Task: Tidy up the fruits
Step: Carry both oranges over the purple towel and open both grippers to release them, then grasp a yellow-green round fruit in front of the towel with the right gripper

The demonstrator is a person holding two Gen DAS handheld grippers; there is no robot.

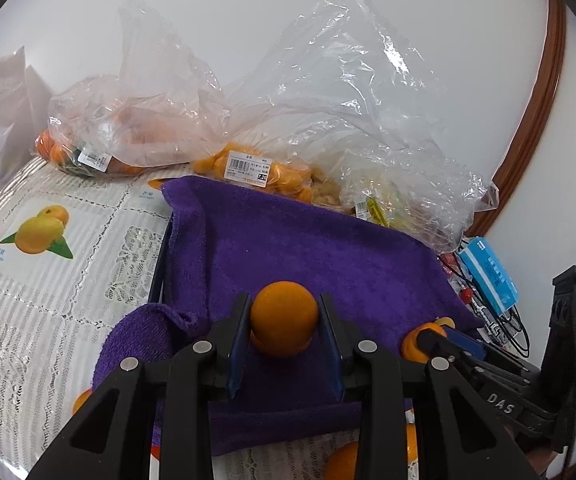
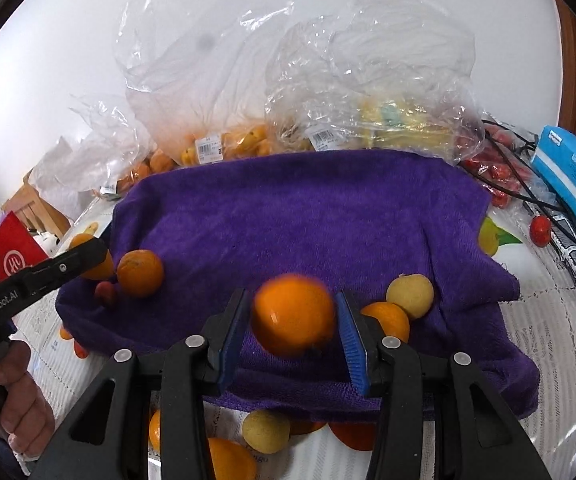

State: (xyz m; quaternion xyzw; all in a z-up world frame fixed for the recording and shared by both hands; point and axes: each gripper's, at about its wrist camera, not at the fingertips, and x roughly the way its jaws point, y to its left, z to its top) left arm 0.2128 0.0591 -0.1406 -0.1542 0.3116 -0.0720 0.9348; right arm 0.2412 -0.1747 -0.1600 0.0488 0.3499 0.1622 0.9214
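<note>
An orange (image 1: pixel 284 312) sits clamped between the blue pads of the left gripper (image 1: pixel 284 320), held by its sides just above the purple towel (image 1: pixel 307 248), probably so it can be carried to its spot without rolling; being nearly round, it has no long axis to speak of, and which way its stem end faces cannot be told. The right gripper (image 2: pixel 293 320) has a second orange (image 2: pixel 293 320) between its fingers, blurred; the left pad looks to stand slightly clear of the fruit, so whether the fingers press on it cannot be told. Just right of those fingers lie another orange (image 2: pixel 387 320) and a pale yellow fruit (image 2: pixel 409 295), touching each other. Left of them rests a further orange (image 2: pixel 140 273). Beyond the fingertips, past the towel's far edge, clear plastic bags (image 2: pixel 367 92) of fruit stand on the bench (image 1: pixel 48 300), whose cover bears a printed mango card (image 1: pixel 40 232), likely a sorting marker
</note>
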